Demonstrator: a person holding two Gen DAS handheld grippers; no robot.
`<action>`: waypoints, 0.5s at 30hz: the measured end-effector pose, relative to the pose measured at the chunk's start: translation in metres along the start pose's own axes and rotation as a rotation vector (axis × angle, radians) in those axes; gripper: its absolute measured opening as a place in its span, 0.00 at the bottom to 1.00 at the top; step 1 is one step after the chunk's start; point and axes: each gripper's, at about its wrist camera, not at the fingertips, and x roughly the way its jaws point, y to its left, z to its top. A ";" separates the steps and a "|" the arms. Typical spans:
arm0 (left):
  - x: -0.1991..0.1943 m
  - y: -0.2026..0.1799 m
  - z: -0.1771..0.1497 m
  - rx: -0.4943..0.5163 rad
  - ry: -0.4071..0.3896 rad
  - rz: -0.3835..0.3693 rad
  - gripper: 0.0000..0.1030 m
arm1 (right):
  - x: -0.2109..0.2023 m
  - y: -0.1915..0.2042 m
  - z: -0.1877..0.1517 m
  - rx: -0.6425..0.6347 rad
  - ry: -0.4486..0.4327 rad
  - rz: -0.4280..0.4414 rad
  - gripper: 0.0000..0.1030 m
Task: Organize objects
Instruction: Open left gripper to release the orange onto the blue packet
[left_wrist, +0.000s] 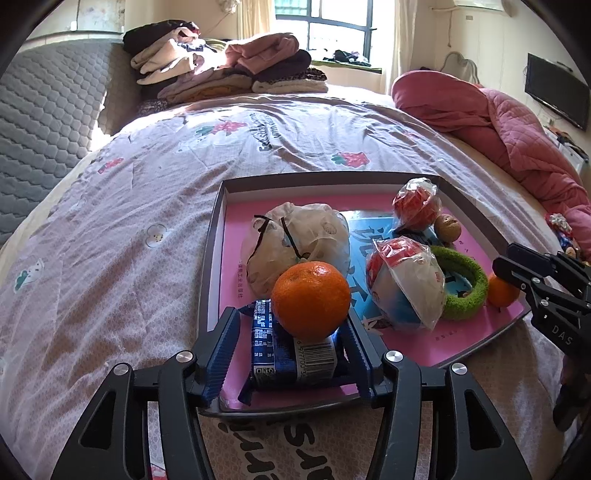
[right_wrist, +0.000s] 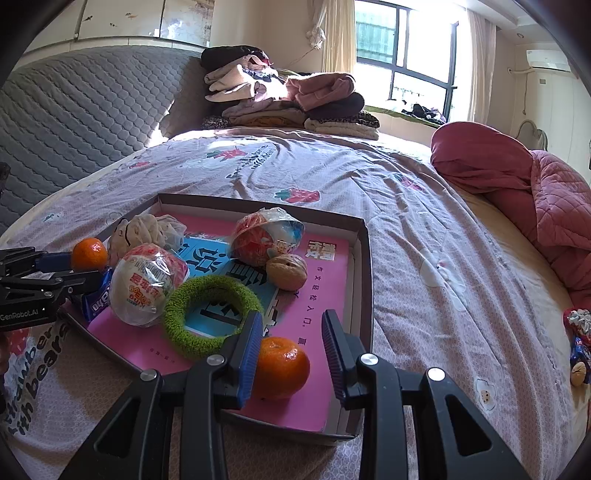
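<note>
Bedspread items mostly sit in the tray (right_wrist: 364, 258); left gripper (left_wrist: 291, 341) and right gripper (right_wrist: 291, 341) jaws open around oranges; a few remain far right.

Bed (right_wrist: 424, 229) spread with a pinkish strawberry-print quilt. Directly on it: a shallow box tray (right_wrist: 364, 273) near the front edge, stacked folded clothes (right_wrist: 280, 99) at the far end by the grey quilted headboard, a rumpled red blanket (right_wrist: 524, 192) along the right side. A few small items (right_wrist: 578, 347) beside that blanket, too small to tell.
</note>
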 end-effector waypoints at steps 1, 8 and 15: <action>0.000 0.000 0.000 -0.004 0.001 -0.001 0.59 | 0.000 0.000 0.000 0.001 0.002 0.001 0.33; -0.003 -0.001 0.000 -0.006 0.000 0.000 0.65 | -0.002 -0.001 0.000 0.011 0.010 -0.006 0.33; -0.004 -0.002 0.000 -0.006 0.002 0.000 0.67 | -0.003 0.000 0.000 0.014 0.014 -0.013 0.36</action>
